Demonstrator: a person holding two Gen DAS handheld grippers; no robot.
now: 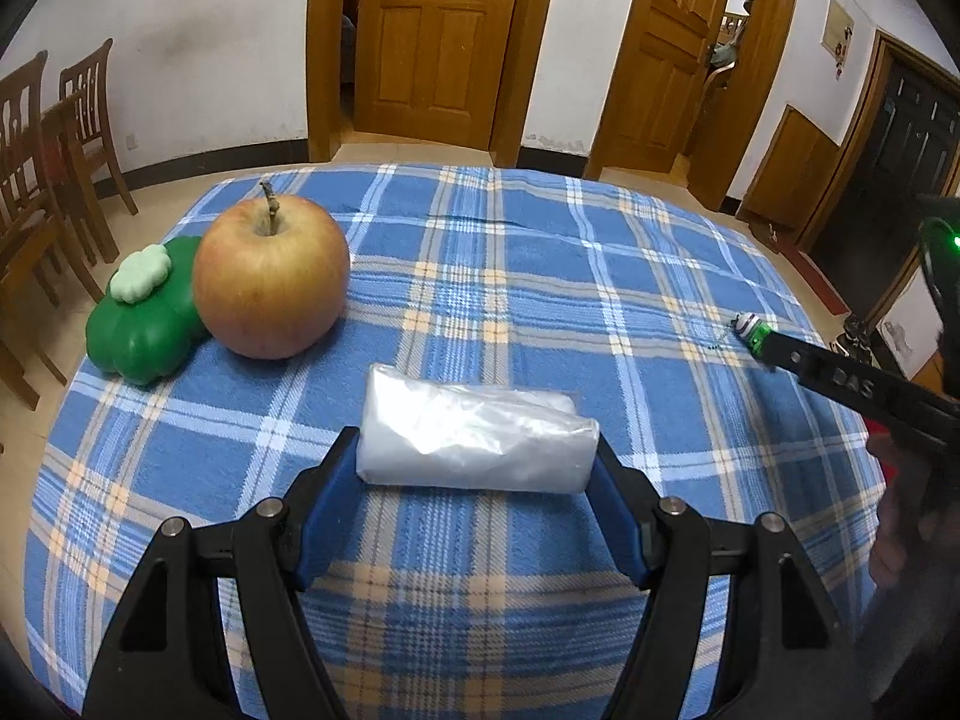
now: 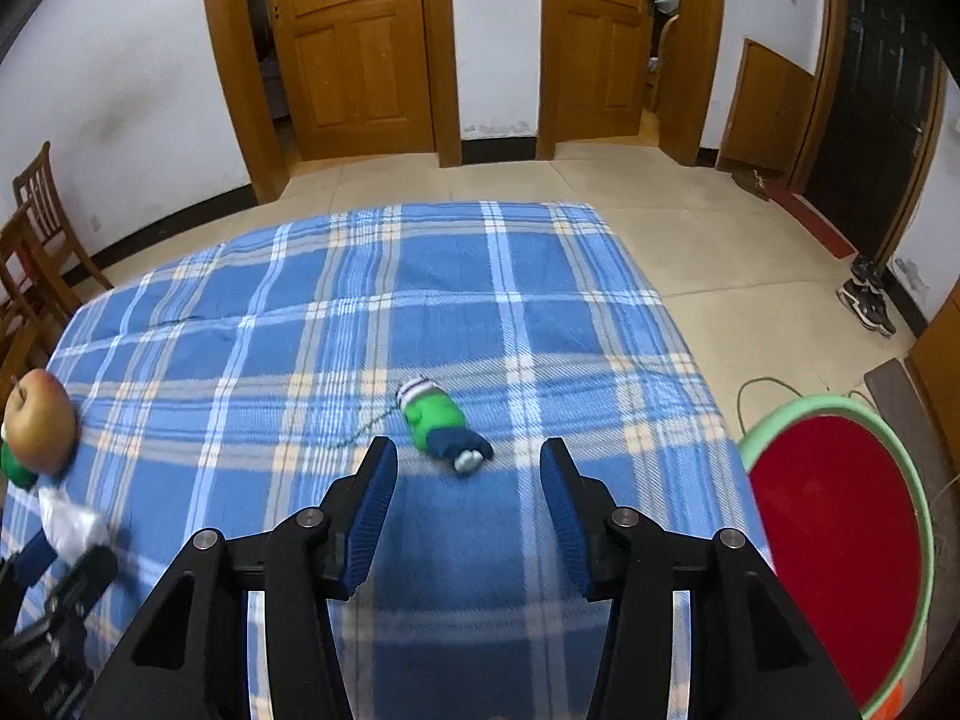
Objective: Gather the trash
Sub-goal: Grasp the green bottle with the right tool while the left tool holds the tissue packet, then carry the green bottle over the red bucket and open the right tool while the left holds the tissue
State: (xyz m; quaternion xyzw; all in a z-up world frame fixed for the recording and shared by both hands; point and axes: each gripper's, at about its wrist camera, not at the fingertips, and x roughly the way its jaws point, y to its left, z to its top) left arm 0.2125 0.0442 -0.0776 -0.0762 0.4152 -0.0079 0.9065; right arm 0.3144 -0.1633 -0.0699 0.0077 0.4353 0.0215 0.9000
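This is a room in a home. A table covered with a blue plaid cloth [image 1: 540,276] stands on a pale tiled floor [image 2: 690,222], with wooden dining chairs [image 1: 54,138] against a white wall. Panelled wooden doors [image 1: 438,36] in matching frames open onto other rooms, a dark entrance door [image 2: 870,102] stands to the right, and a pair of sneakers [image 2: 867,294] sits beside it.

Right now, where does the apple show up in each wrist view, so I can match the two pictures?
Left wrist view: the apple stands in the upper left, upright with its stem up, against the green clover-shaped toy and beyond the folded plastic bag.
Right wrist view: the apple sits at the far left edge, halfway down.
Shared landmark: the blue plaid tablecloth.
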